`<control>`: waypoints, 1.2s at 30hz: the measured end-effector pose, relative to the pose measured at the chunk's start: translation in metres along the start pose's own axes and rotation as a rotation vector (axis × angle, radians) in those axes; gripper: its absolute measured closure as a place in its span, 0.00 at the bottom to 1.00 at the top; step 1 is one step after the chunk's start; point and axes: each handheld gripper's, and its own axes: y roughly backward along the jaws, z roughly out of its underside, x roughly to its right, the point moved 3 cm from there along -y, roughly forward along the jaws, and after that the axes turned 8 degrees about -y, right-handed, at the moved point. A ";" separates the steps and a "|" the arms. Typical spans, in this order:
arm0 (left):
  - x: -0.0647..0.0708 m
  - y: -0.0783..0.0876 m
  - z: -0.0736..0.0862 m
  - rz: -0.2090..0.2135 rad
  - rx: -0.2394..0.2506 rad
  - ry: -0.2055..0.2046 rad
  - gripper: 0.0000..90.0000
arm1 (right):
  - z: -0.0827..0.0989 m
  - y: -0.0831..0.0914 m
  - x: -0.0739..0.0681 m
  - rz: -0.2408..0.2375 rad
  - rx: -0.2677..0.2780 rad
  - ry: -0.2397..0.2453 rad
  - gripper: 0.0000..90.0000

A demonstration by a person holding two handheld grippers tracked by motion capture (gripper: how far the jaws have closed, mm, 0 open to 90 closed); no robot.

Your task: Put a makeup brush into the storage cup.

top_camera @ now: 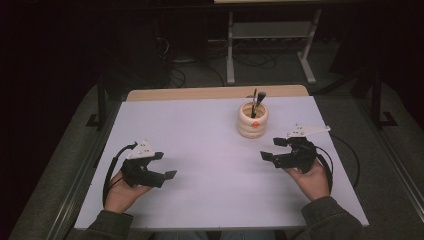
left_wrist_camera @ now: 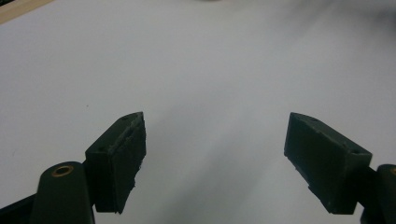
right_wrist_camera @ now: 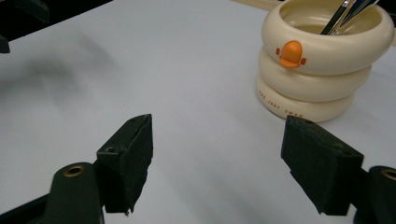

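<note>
A cream ringed holder (top_camera: 252, 120) with an orange beak mark stands at the back right of the white table (top_camera: 210, 150); brushes (top_camera: 257, 101) stick up out of it. In the right gripper view the holder (right_wrist_camera: 322, 60) sits just beyond and right of the jaws. My left gripper (top_camera: 164, 165) rests low at the table's left, open, with nothing between its jaws (left_wrist_camera: 212, 158). My right gripper (top_camera: 272, 149) is held at the right, a little in front of the holder, also open and empty (right_wrist_camera: 217, 163).
The white table top has a wooden strip (top_camera: 215, 92) along its far edge. Beyond it the floor is dark, with grey metal frame legs (top_camera: 270, 45) and cables. Black cables trail from both grippers across the table.
</note>
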 end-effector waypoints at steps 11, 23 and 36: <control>0.003 -0.002 0.006 -0.007 0.002 0.005 0.23 | 0.012 0.004 -0.007 -0.003 0.016 0.010 0.26; 0.011 -0.001 0.016 -0.023 0.008 0.018 0.23 | 0.024 0.008 -0.011 -0.006 0.025 0.010 0.26; 0.018 0.001 0.024 -0.031 0.020 0.019 0.23 | 0.041 0.015 -0.008 0.004 0.041 -0.012 0.25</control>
